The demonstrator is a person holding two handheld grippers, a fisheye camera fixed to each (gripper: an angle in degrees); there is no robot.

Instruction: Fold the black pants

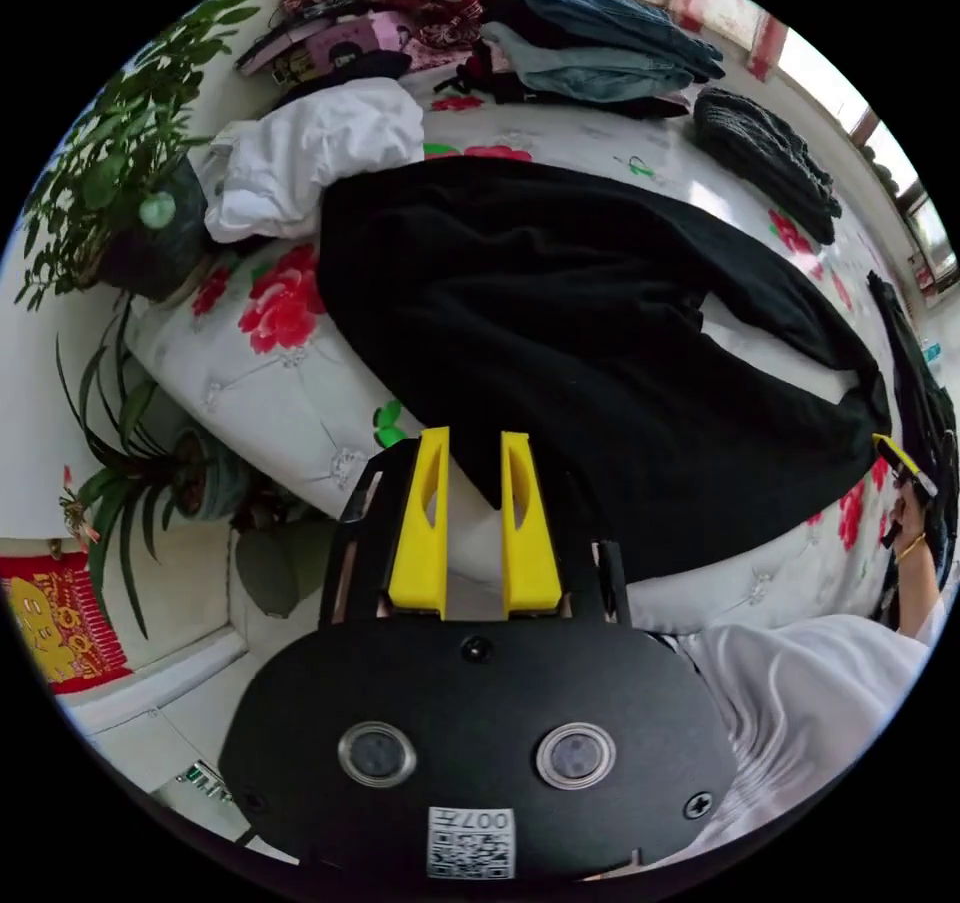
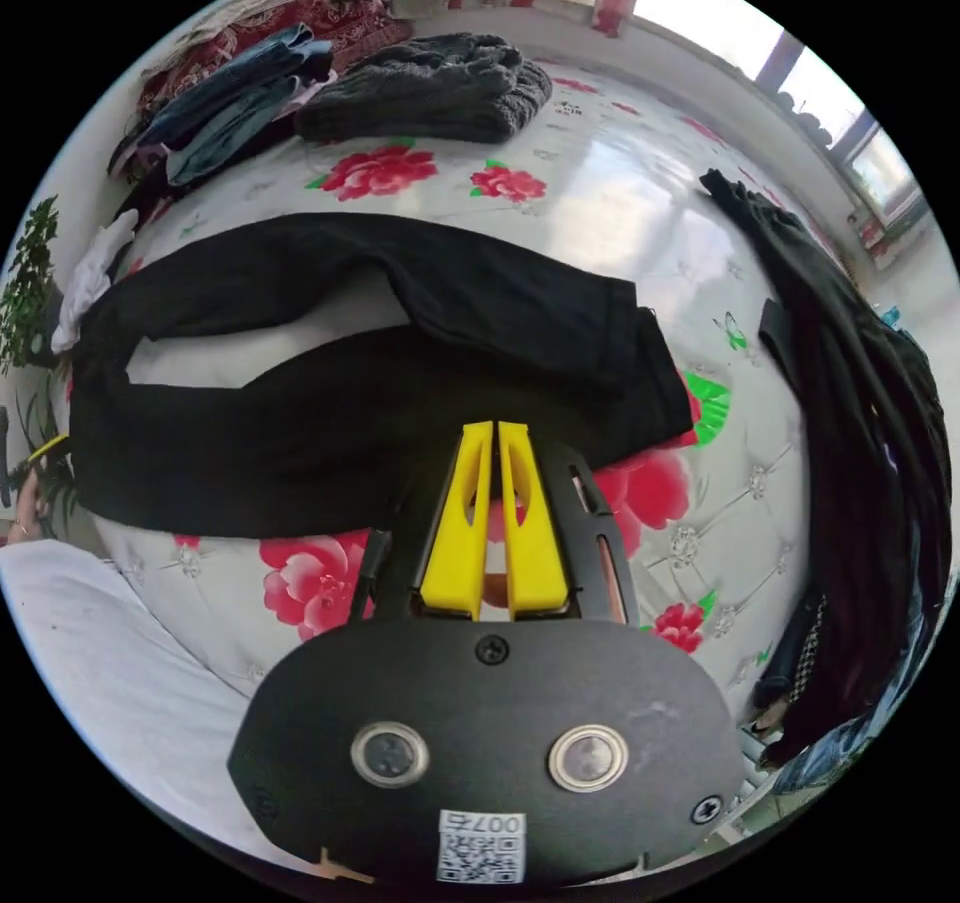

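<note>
Left tool (image 1: 473, 443) parted, right tool (image 2: 495, 433) closed, both empty; black pants (image 1: 560, 343) flat on floral bed (image 1: 290, 363).

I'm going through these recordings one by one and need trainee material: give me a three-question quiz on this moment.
1. True or false: the black pants lie spread on the flowered bed, with bare bed showing between the two legs.
2. Which gripper has the wider gap between its jaws? A) left gripper B) right gripper
3. Fill in: in the left gripper view, the crumpled garment beside the pants, near the potted plant, is ____ in colour.

Key: 1 true. 2 A: the left gripper's jaws stand apart, while the right gripper's jaws are nearly together, holding nothing. 3 white, the white garment.
</note>
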